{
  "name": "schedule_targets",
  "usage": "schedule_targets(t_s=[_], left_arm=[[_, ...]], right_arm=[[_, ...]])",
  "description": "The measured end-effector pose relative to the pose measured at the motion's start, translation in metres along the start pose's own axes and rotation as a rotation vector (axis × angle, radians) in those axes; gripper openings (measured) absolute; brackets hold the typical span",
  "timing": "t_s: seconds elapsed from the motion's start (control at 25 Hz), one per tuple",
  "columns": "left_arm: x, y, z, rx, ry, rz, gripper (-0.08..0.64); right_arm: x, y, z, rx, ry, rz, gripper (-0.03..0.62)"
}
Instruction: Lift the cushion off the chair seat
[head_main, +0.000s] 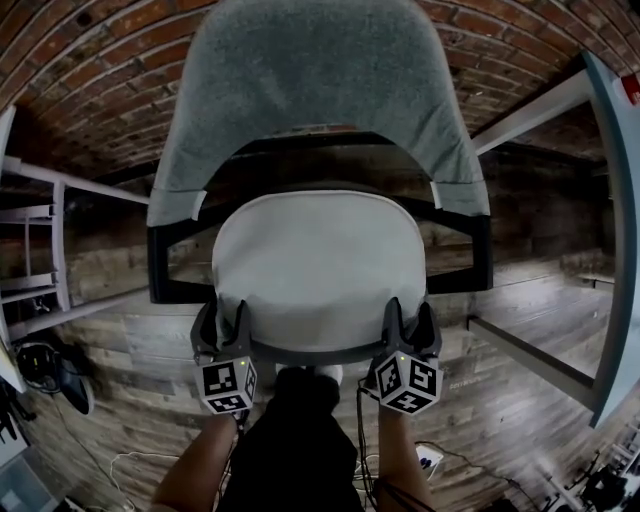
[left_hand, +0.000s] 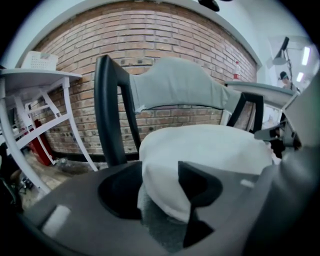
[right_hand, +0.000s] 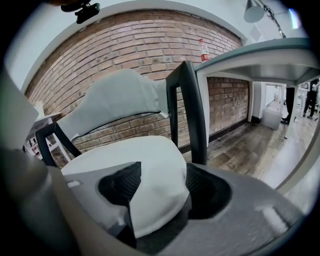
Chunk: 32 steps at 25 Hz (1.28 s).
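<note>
Straddling the cushion (head_main: 320, 265) edge, left gripper (head_main: 223, 318) and right gripper (head_main: 410, 320) jaws gape, released.

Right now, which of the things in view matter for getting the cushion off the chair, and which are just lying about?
For the job:
- cushion
- chair
- left tool and right tool, both open around the cushion's front edge

Just lying about:
- white table frame at left
- white table at right
- cables on the floor
</note>
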<state>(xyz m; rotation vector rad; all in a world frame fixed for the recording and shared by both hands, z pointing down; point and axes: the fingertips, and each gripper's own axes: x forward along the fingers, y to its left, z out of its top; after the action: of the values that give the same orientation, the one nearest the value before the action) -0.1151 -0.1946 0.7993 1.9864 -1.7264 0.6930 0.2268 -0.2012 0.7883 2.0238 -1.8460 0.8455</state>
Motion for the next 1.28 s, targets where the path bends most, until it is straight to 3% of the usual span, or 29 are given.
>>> schedule_targets(t_s=[0.4,0.6,0.72,1.0,1.28], left_arm=[[0.009,0.0,-0.009,-0.062,0.035,-0.005,0.187],[0.009,0.002,-0.007,-0.085,0.039,0.011,0.182],[0.009,0.006,-0.003,-0.107,0.026,0.03,0.116],[0.0,0.002,0.012,-0.068,-0.012,0.047,0.062],[-0.013,-0.006,0.031,-0.054,-0.05,0.04,0.049]], right_arm=[[0.014,-0.002,-0.016,-0.032,0.052,-0.004,0.272],[0.011,0.003,-0.013,-0.144,0.064,-0.031,0.203],[0.009,0.0,-0.009,-0.17,0.066,-0.037,0.121],[0.001,0.0,0.004,-0.165,0.021,-0.053,0.065],[-0.017,0.002,0.024,-0.173,-0.025,-0.054,0.049]])
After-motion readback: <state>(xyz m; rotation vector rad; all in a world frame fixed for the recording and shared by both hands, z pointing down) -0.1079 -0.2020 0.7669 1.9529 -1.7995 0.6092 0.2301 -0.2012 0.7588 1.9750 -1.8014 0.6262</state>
